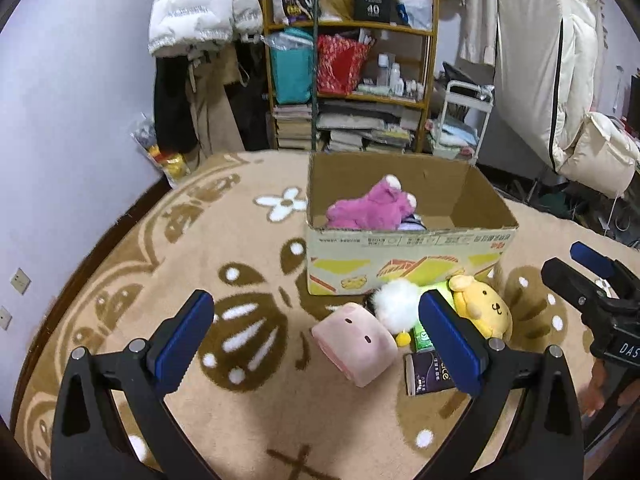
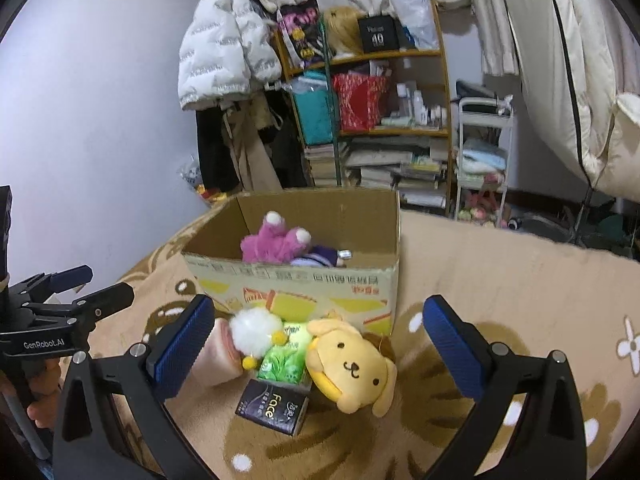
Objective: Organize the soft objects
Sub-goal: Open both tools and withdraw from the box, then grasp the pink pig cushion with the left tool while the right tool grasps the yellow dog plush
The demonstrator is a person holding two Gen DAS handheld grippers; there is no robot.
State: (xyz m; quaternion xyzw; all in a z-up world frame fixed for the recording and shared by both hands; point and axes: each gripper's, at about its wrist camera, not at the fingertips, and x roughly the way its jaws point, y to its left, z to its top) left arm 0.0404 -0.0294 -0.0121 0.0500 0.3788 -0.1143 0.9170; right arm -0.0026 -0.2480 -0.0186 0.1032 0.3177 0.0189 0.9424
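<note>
An open cardboard box (image 1: 408,264) (image 2: 296,284) stands on the carpet with a purple-pink plush (image 1: 370,206) (image 2: 276,240) inside. In front of it lie a pink pig plush (image 1: 354,342) (image 2: 218,354), a white fluffy plush (image 1: 396,304) (image 2: 256,330), a yellow dog plush (image 1: 482,304) (image 2: 352,366), a green tissue pack (image 2: 286,362) and a dark tissue pack (image 1: 426,372) (image 2: 276,406). My left gripper (image 1: 316,340) is open, above the pig plush. My right gripper (image 2: 318,356) is open, above the pile; it also shows in the left wrist view (image 1: 584,276).
A beige patterned carpet (image 1: 248,320) covers the floor. Behind the box stand a wooden shelf (image 1: 352,80) with books and bags, hanging coats (image 1: 200,20), a white cart (image 2: 484,152) and a white duvet (image 2: 568,60). The left gripper shows at the right wrist view's left edge (image 2: 68,292).
</note>
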